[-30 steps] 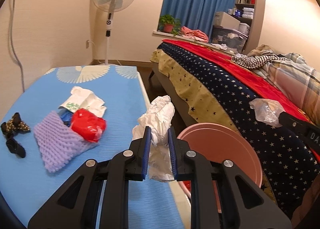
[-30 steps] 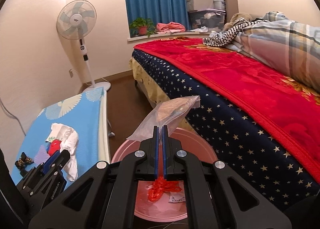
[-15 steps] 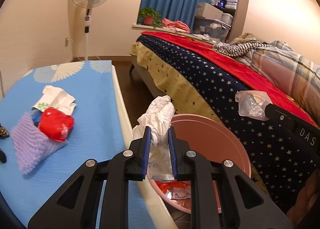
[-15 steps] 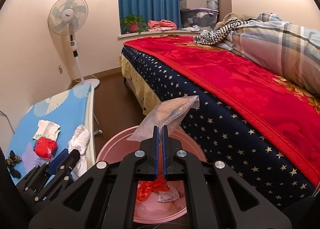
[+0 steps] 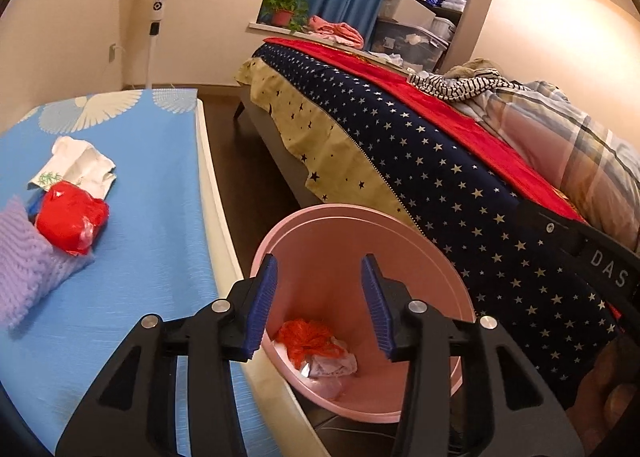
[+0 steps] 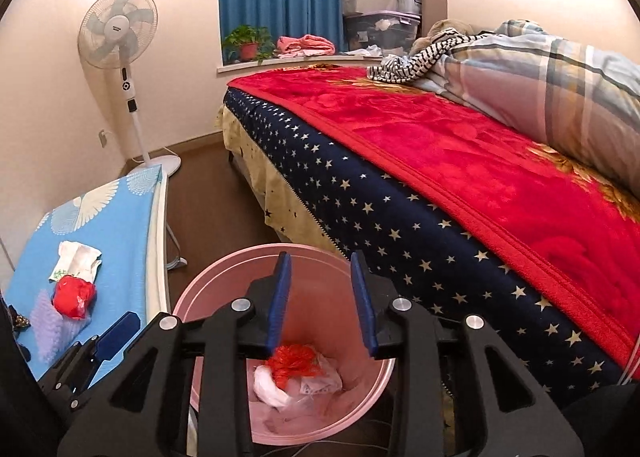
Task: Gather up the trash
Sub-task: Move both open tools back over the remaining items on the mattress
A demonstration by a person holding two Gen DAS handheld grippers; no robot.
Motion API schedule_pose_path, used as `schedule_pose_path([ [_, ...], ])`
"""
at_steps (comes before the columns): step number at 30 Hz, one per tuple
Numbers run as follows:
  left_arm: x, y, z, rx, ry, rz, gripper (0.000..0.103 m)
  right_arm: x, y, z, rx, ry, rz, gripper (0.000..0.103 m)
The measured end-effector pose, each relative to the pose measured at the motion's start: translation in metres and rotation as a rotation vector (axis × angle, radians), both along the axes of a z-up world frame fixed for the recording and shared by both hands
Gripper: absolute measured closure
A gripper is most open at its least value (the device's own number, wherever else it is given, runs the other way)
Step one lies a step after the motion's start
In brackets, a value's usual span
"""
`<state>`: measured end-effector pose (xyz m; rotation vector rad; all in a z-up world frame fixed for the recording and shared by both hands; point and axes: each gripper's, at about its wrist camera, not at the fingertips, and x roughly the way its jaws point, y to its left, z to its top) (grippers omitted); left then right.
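White "DAS" lettering marks the right hand-held gripper (image 5: 592,253).

Pink bin (image 6: 224,277) on floor btwn bed & table, holds orange mesh (image 6: 292,361), white crumpled trash (image 6: 270,385), maybe plastic.

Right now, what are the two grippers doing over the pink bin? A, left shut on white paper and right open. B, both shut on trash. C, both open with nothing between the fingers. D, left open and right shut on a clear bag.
C: the left gripper and the right gripper both have their jaws spread and empty above the pink bin, with the orange and white trash lying inside it.
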<state>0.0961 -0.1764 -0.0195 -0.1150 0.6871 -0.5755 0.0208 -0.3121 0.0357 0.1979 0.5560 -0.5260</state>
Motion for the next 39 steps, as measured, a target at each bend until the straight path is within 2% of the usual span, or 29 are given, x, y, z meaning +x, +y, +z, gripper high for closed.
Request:
schedule_pose_path([
  [5,-0.005,0.01,0.009,0.021,-0.04,0.02,0.06,-0.001,0.009,0.004,0.007,-0.022,0.031,0.071],
  [13,-0.009,0.056,0.022,0.046,-0.096,0.122,0.06,0.005,0.038,0.009,0.018,-0.059,0.117,0.071],
  [16,-0.008,0.078,0.025,0.055,-0.109,0.183,0.061,0.01,0.052,0.008,0.033,-0.075,0.161,0.071],
  [23,-0.003,0.126,0.023,0.09,-0.103,0.341,0.069,0.031,0.09,0.003,0.093,-0.093,0.315,0.071],
  [33,0.0,0.193,0.011,0.112,-0.088,0.604,0.069,0.067,0.139,-0.019,0.205,-0.093,0.489,0.071],
  [39,0.001,0.214,0.002,0.128,-0.073,0.692,0.069,0.09,0.16,-0.035,0.267,-0.081,0.567,0.071],
])
